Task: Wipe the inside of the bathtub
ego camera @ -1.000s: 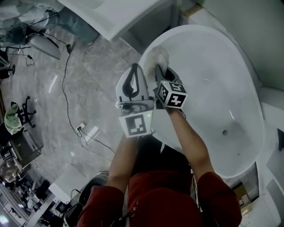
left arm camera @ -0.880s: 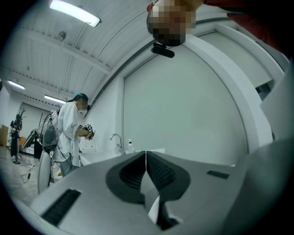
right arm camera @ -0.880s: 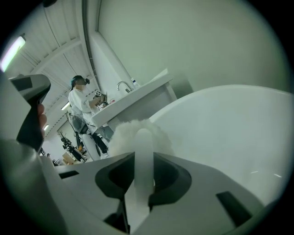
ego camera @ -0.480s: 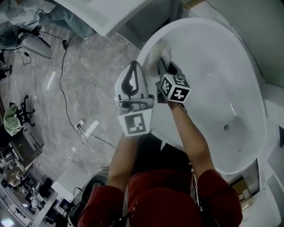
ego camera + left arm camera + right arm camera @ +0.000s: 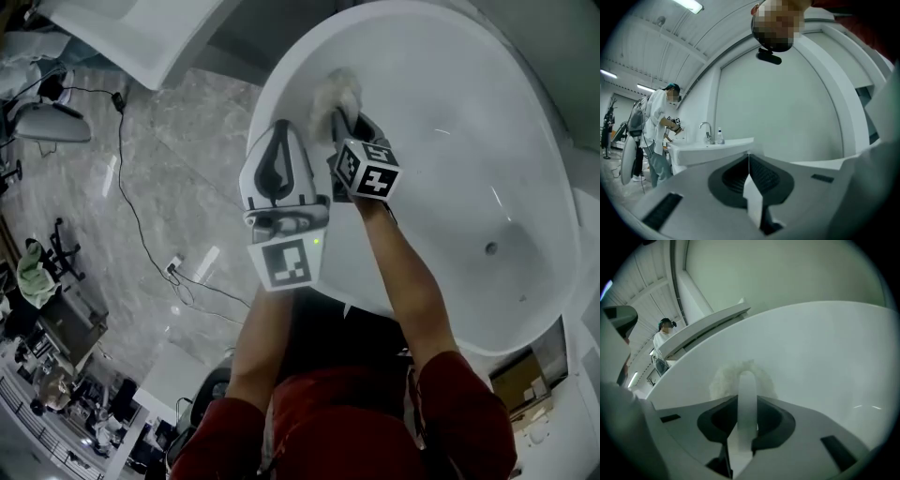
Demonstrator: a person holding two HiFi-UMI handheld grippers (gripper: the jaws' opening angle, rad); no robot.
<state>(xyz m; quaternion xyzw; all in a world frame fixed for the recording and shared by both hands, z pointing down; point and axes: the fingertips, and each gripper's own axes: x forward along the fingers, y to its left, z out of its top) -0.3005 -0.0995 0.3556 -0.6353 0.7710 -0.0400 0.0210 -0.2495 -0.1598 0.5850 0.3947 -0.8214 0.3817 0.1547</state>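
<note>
The white oval bathtub fills the upper right of the head view, its drain toward the right end. My right gripper is shut on a fluffy white cloth, pressed against the tub's inner wall near the left end. In the right gripper view the cloth bulges round the closed right gripper against the tub wall. My left gripper hovers beside it over the tub's near rim, shut and holding nothing. The left gripper points out into the room.
Grey marble floor with a black cable and a power strip lies left of the tub. Another white fixture stands at top left. A sink with a faucet and a person show in the left gripper view.
The right gripper has slid the cloth farther in from the tub's left rim along the inner wall. The left gripper stays beside it, still shut.
</note>
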